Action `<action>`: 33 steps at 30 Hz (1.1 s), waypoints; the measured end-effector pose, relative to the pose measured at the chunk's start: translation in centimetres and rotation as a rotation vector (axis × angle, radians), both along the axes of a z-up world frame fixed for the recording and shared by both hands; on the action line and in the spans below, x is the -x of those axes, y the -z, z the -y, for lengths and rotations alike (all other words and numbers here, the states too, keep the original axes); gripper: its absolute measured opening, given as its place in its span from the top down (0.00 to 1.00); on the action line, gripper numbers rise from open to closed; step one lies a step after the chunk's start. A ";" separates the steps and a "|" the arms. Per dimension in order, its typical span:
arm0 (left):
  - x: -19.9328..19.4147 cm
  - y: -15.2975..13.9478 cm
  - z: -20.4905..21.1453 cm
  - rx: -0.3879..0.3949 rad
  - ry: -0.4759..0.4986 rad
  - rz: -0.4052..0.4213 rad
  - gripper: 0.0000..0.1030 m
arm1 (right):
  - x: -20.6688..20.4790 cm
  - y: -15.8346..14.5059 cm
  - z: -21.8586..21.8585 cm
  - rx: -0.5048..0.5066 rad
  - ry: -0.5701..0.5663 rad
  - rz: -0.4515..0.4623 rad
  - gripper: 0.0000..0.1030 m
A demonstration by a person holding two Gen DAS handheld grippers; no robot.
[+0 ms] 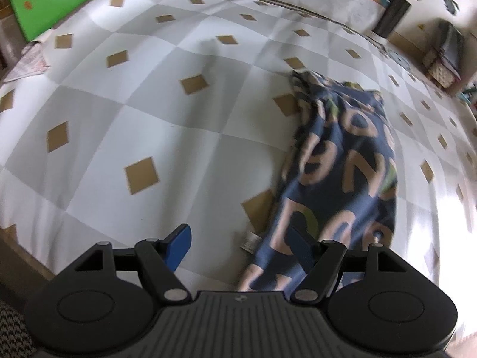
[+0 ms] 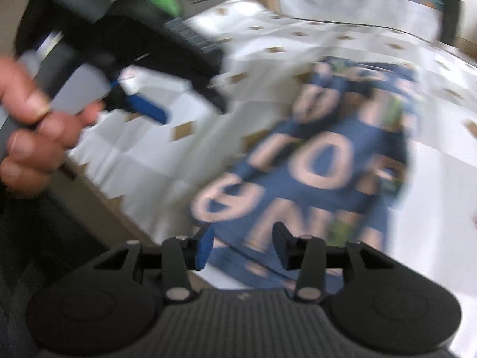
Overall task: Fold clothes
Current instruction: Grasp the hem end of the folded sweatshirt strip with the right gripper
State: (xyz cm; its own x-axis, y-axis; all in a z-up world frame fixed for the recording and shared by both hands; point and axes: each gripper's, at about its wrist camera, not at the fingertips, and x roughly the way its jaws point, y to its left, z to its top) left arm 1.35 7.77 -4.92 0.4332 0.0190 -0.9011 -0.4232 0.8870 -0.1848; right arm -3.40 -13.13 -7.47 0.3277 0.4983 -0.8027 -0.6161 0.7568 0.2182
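Lying on the checked bedsheet [image 1: 125,95], the blue lettered garment [image 1: 342,161] runs near-to-far, bunched narrow. Left gripper [image 1: 238,244] w/ jaws wide, cloth off to its right; right gripper [image 2: 243,246], jaws apart and empty, faces it squarely, so nearer.

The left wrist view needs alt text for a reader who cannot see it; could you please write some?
A blue garment printed with large pink letters lies bunched in a long strip on a bed sheet of grey and white checks with tan diamonds. The open left tongs fill the foreground, holding nothing. A green board stands at the far left.
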 end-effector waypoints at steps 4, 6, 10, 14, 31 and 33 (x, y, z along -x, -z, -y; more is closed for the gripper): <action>-0.3 0.5 1.6 0.027 0.061 -0.010 0.31 | -0.9 -0.2 3.3 0.035 0.138 0.019 0.58; -0.3 0.7 2.5 0.028 0.088 -0.017 0.31 | -1.2 -0.1 4.4 0.049 0.186 0.031 0.57; -0.4 1.2 3.6 0.038 0.124 -0.031 0.31 | -1.8 0.7 5.7 0.047 0.242 0.004 0.55; -0.4 1.4 4.1 0.033 0.129 -0.041 0.31 | -2.1 1.6 6.5 0.025 0.293 -0.041 0.55; -0.6 2.3 4.1 0.016 0.128 -0.078 0.31 | -1.9 4.4 6.4 0.047 0.315 -0.075 0.93; -0.6 2.4 4.1 0.012 0.125 -0.082 0.31 | -1.4 4.3 6.1 0.060 0.284 -0.076 0.94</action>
State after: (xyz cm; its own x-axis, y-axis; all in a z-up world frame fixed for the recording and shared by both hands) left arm 1.92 3.69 -7.33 0.3568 -0.0414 -0.9332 -0.3240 0.9315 -0.1652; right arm -2.02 -19.24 -11.75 0.3851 0.3459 -0.8556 -0.3617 0.9095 0.2049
